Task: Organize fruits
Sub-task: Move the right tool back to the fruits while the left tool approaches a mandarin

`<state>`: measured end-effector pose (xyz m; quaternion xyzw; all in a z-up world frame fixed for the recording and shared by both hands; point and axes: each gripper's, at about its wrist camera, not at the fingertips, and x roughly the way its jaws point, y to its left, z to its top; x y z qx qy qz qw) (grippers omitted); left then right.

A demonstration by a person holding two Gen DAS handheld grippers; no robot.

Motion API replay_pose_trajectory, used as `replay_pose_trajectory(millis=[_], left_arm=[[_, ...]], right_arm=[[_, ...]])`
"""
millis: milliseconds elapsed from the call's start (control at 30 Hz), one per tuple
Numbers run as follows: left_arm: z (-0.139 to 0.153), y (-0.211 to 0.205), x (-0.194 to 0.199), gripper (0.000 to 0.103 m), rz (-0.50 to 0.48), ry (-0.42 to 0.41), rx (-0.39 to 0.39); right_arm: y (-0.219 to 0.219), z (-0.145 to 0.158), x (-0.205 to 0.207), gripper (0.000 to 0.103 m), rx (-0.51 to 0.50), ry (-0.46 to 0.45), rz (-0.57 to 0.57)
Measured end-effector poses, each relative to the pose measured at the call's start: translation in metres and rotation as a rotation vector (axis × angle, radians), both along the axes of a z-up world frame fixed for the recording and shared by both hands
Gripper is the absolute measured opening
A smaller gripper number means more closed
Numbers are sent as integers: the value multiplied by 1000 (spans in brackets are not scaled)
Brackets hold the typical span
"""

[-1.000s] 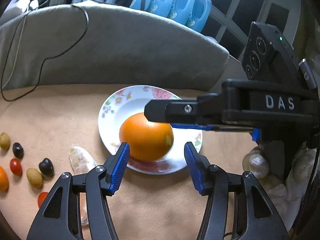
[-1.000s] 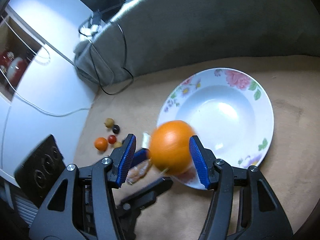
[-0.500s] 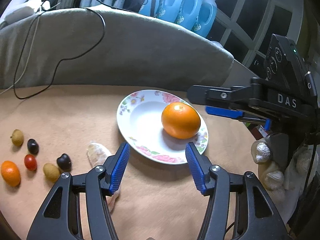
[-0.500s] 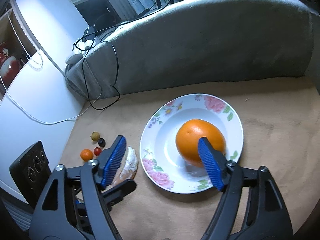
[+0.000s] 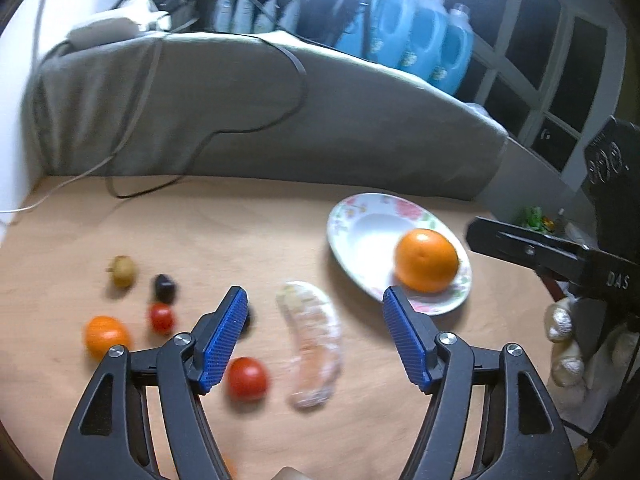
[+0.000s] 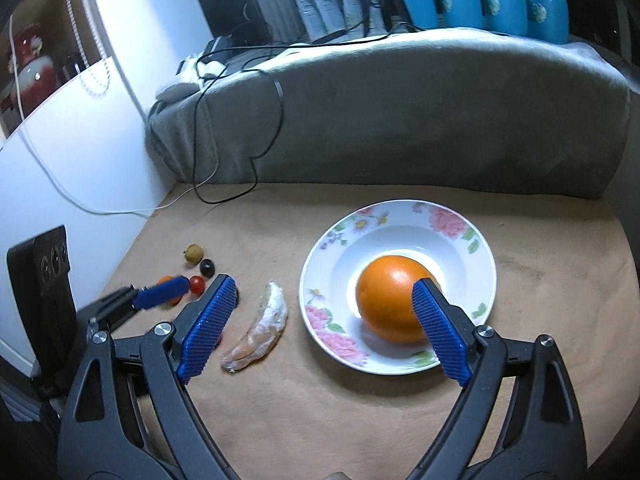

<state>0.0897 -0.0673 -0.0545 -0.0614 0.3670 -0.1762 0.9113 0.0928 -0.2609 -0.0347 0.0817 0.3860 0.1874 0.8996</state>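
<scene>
A large orange [image 6: 390, 300] lies in the floral plate [image 6: 452, 224], also seen in the left wrist view as orange [image 5: 426, 260] on plate [image 5: 360, 236]. A peeled pomelo segment [image 5: 314, 340] [image 6: 260, 328] lies on the tan table left of the plate. Several small fruits lie further left: a red tomato [image 5: 247, 378], a small orange [image 5: 106, 336], a dark one [image 5: 165, 287], a brownish one [image 5: 122, 270]. My left gripper [image 5: 314, 336] is open and empty over the segment. My right gripper [image 6: 320, 330] is open and empty, drawn back from the orange.
A grey cushion [image 6: 400, 112] with a black cable [image 6: 276, 120] runs along the back of the table. Blue detergent bottles [image 5: 420, 32] stand behind it. A white wall [image 6: 60, 152] bounds the left side.
My right gripper let go of the orange in the plate, opened wide and drew back. My left gripper swung left, from the plate to over the segment and small fruits.
</scene>
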Motion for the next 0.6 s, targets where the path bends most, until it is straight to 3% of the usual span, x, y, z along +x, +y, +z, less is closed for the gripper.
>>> replay_pose_trajectory(millis=[267,600], left_arm=[[-7,58,0,70,111,21,63],[-21,109,-2,70,205,57,61]], right_arm=[[32,-12,-4,92,-26,11,88],[78,-23,-7,92,-91,17,190]])
